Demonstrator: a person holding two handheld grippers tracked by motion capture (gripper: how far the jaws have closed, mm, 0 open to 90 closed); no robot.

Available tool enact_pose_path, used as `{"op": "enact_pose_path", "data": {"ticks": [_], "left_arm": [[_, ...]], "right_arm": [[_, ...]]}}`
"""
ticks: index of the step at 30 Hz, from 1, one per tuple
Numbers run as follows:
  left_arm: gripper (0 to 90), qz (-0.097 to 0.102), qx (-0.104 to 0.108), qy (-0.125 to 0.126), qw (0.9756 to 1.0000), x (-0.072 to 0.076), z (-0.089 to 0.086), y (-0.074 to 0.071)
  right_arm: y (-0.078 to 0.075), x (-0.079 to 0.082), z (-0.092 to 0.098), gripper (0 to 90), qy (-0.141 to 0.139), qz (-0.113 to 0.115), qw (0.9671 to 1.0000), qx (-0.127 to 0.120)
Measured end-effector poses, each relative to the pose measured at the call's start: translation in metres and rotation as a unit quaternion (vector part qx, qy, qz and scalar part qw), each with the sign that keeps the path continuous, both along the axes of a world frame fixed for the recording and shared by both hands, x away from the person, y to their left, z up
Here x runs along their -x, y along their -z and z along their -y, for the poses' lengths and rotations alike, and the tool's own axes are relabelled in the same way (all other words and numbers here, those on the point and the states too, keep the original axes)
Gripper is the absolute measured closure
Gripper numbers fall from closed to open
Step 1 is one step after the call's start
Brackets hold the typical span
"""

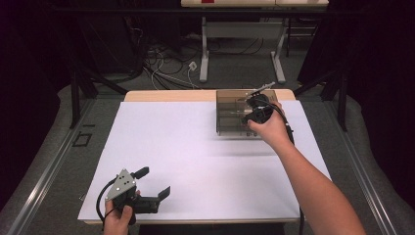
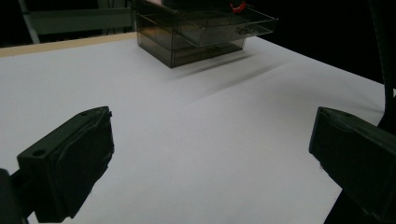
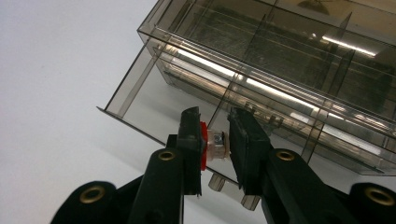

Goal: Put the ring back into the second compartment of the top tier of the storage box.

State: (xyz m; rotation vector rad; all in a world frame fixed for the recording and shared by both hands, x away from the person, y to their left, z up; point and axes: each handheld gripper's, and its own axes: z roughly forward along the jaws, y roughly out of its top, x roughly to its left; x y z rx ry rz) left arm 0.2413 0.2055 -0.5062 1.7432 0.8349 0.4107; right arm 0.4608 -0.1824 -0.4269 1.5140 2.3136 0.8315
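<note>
Writing/labels: none legible on the drawer box, grippers or sheet.
Right gripper [image 3: 215,144]: jaws closed in tight on a small clear piece w/ red cap [image 3: 212,144]; pads press it from both sides. In the high view the right gripper [image 1: 258,111] sits over the box, hand wrapped round its body.
Held piece: pinched crosswise, red end against one pad, clear end w/ a bit of metal toward the other. Sits just above the pulled-out drawer [image 3: 154,100].
Drawer box [image 1: 235,115]: smoky see-through plastic, far right part of the table, on the white sheet [image 1: 195,147]. Inner dividers visible thru the top. One drawer slid out toward the gripper; drawer has a partition wall.
Same box from the left gripper view [image 2: 201,32]: drawer sticks out, sm. red thing at its top edge, too small to tell what.
Left gripper [image 2: 210,163]: jaws spread wide, nothing between them, just white sheet below. High view: left gripper [image 1: 154,183] near the front-left corner of the sheet, well apart from the box, held in the left hand [image 1: 117,218].
Table edge [image 1: 166,95]: light wood strip shows beyond the sheet.
</note>
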Motion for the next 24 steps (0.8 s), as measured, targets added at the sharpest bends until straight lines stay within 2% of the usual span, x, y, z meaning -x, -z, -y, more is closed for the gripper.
{"op": "enact_pose_path", "data": {"ticks": [1,10,18,24], "left_arm": [[0.0,0.000,0.000,0.000,1.0000,0.000,0.000,0.000],[0.0,-0.002,-0.001,0.002,1.0000,0.000,-0.001,0.000],[0.0,-0.002,-0.002,0.002,1.0000,0.000,-0.001,0.000],[0.0,-0.002,-0.001,0.003,1.0000,0.000,-0.001,0.000]], "right_arm": [[0.000,-0.001,0.000,74.9,0.004,-0.007,1.0000,0.002],[0.006,-0.009,0.001,74.9,0.015,-0.010,0.9998,0.002],[0.010,-0.014,0.003,74.9,0.027,-0.011,0.9996,0.007],[0.012,-0.016,0.004,74.9,0.025,-0.007,0.9996,0.010]]}}
